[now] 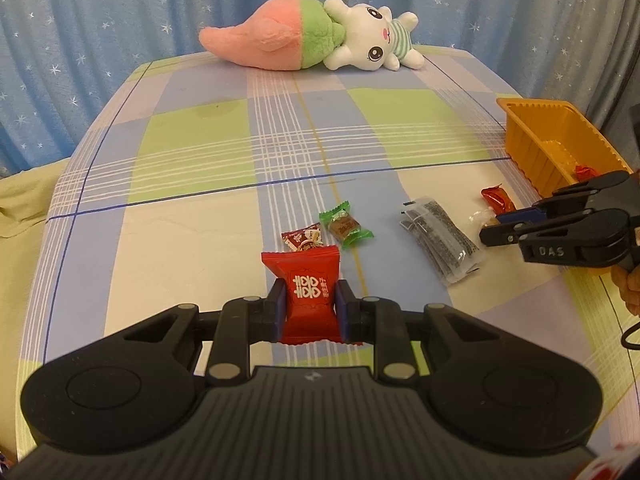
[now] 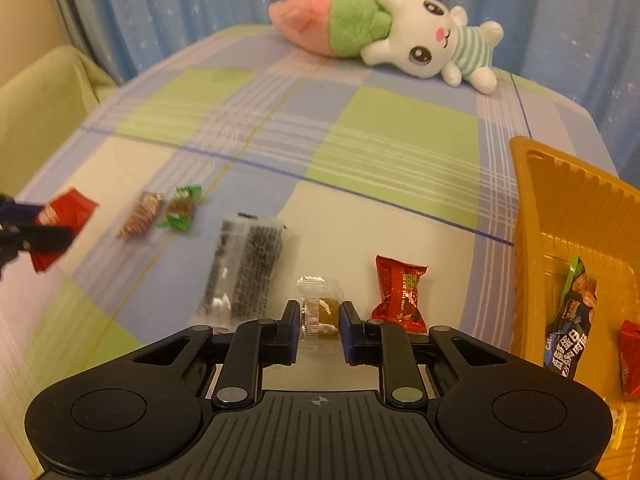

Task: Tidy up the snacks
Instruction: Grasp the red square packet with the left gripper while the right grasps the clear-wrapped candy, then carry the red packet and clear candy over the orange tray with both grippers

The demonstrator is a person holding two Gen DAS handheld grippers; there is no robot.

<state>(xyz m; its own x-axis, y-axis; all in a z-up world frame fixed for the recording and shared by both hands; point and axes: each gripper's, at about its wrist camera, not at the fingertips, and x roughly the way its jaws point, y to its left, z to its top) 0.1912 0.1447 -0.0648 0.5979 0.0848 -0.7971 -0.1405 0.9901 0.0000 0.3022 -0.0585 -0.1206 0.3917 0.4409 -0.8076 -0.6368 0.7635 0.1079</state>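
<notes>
1. We see a checked cloth (image 1: 200,152) over the whole table, and a plush rabbit (image 1: 320,34) lying at its far edge.
2. An orange tray (image 1: 532,136) stands at the right side; in the right wrist view a dark packet (image 2: 570,320) and a red one (image 2: 630,360) lie inside.
3. A grey sachet (image 1: 440,236) lies on the cloth between both tools.
4. Our left gripper (image 1: 311,306) has its pads pressed on a red packet (image 1: 306,284).
5. Our right gripper (image 2: 320,320) is closed on a clear candy (image 2: 320,312); a red candy (image 2: 400,296) lies just beside.
6. A green candy (image 1: 345,224) and a brown candy (image 1: 302,237) lie near the red packet.
</notes>
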